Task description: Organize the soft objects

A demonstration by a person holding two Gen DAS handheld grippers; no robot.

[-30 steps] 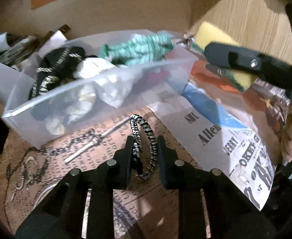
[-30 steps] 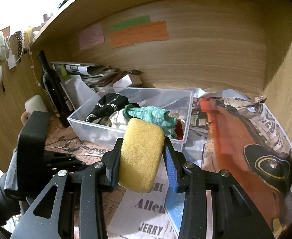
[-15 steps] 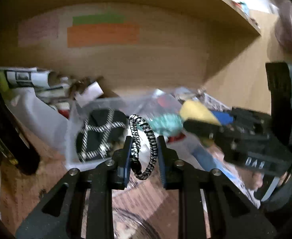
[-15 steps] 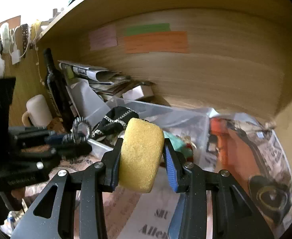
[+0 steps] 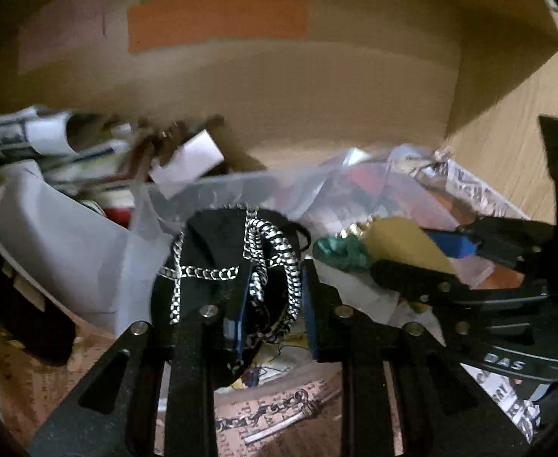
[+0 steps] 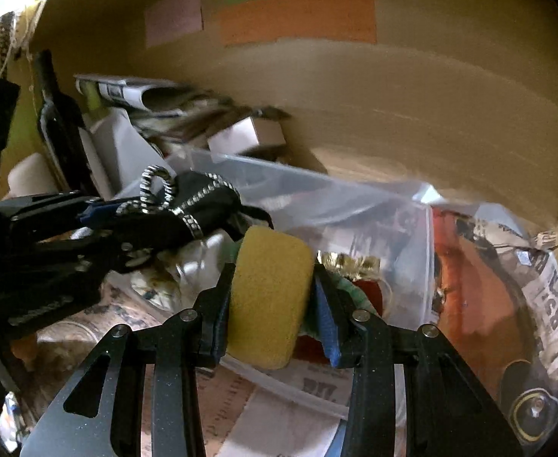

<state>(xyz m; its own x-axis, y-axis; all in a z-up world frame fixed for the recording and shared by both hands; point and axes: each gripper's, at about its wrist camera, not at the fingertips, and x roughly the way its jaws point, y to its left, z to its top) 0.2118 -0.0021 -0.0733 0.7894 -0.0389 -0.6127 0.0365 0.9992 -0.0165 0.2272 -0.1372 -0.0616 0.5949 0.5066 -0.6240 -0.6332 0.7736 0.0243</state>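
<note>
My left gripper [image 5: 275,297] is shut on a black-and-white braided hair band [image 5: 279,262] and holds it over the near left part of the clear plastic bin [image 5: 218,190], just above a black cloth with silver chain pattern [image 5: 206,262]. My right gripper [image 6: 271,304] is shut on a yellow sponge [image 6: 269,297] and holds it over the bin's front rim [image 6: 301,384]. The sponge [image 5: 400,243] also shows in the left wrist view, beside a green knitted item [image 5: 339,251]. The left gripper [image 6: 99,217] with the band [image 6: 157,186] shows at the left of the right wrist view.
The bin sits inside a wooden shelf lined with newspaper [image 6: 545,304]. A dark bottle [image 6: 56,125], rolled papers [image 6: 126,91] and a white box [image 6: 246,135] stand behind and left of it. Coloured labels [image 6: 298,19] are stuck to the back wall. A metal chain [image 5: 279,415] lies on the paper.
Both grippers have moved forward and lower, toward the bin. The hair band has risen from the shelf floor to over the black cloth; the sponge now hangs over the bin's front rim.
</note>
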